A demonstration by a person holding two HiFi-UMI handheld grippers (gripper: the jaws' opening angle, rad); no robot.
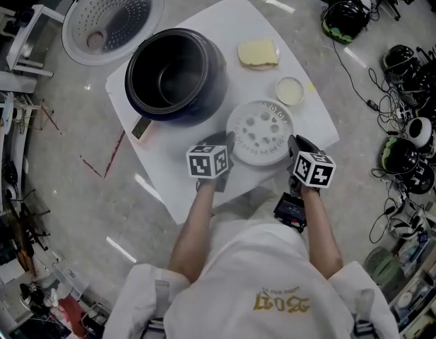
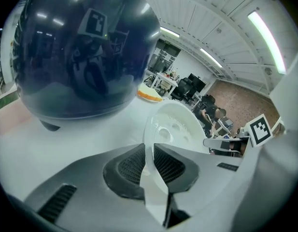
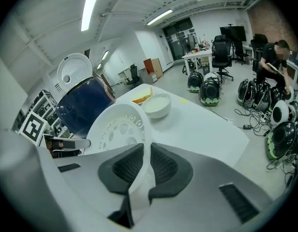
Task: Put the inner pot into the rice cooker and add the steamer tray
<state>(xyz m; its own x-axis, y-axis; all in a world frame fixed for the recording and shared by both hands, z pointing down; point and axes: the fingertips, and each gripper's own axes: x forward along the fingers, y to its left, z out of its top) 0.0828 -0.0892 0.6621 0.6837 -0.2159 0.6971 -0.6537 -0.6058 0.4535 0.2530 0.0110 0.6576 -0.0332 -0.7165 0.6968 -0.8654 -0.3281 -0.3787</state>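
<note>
Your left gripper (image 1: 230, 145) and right gripper (image 1: 294, 147) are each clamped on opposite rims of the steamer tray (image 1: 260, 131), just beside the rice cooker (image 1: 177, 76).

We're in an open lab office: desk chairs (image 3: 221, 42), ceiling strip lights (image 3: 91, 1), helmets (image 1: 400, 154) and cables (image 1: 355, 73) at three o'clock.
</note>
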